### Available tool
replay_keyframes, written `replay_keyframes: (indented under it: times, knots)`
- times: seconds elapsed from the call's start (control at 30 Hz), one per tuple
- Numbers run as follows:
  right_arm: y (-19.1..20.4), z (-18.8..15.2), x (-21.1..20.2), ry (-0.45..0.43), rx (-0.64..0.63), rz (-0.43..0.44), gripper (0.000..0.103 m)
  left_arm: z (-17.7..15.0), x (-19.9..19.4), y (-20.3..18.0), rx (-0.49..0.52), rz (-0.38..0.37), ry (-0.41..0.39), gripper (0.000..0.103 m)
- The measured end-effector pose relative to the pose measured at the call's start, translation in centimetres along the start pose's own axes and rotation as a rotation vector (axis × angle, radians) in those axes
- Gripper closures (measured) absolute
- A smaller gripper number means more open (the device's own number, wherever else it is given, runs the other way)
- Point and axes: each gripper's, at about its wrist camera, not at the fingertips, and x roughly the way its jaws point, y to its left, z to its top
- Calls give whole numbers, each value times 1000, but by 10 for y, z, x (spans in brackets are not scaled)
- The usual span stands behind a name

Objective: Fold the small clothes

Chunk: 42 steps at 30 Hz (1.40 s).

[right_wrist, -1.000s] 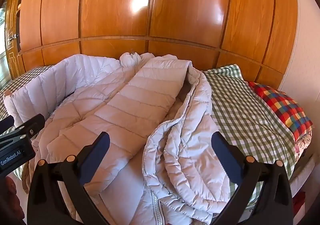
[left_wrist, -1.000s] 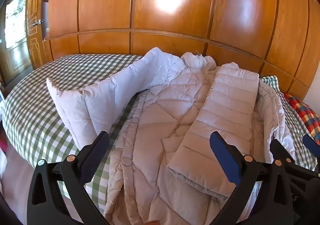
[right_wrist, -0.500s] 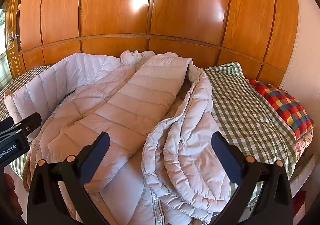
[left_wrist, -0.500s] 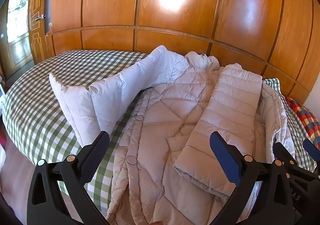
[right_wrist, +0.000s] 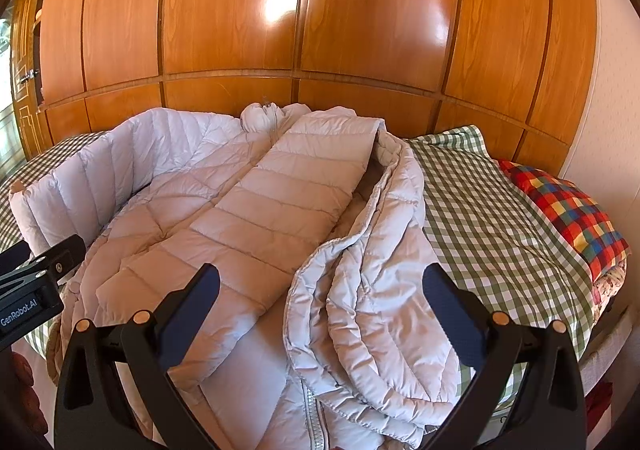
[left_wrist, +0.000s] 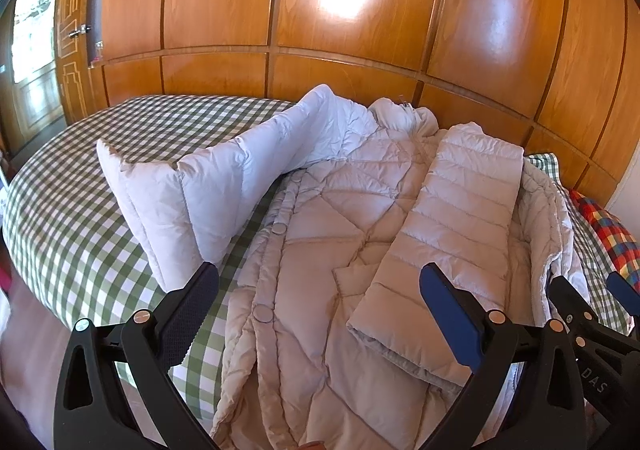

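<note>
A pale pink-grey quilted puffer jacket lies front up on a green-checked bed. One sleeve is folded over its chest. The other sleeve stands bent on the bedspread to the left. In the right wrist view the jacket has its right side bunched in folds. My left gripper hovers open above the jacket's lower half, holding nothing. My right gripper is open over the bunched side, also holding nothing. The right gripper's tips show at the left view's right edge.
A glossy wooden wardrobe wall runs behind the bed. A multicoloured checked pillow lies at the bed's right end. A door with a window is at far left. The bed's front edge drops to the floor at lower left.
Both cameras have drifted slightly; the jacket sits a little further right and lower in the left view. Both grippers stay open and the jacket has not been moved.
</note>
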Motion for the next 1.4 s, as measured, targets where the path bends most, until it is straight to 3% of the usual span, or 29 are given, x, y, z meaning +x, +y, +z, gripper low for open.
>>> replay_keyframes:
  times: [1.13,1.4]
  knots:
    - [4,0,-5,-4,-2,4,2,-3,-6,13,-28,-7,-3,4]
    - [-3,-3,-1,19,18,25,2,-8,0,23,-70,-80,29,4]
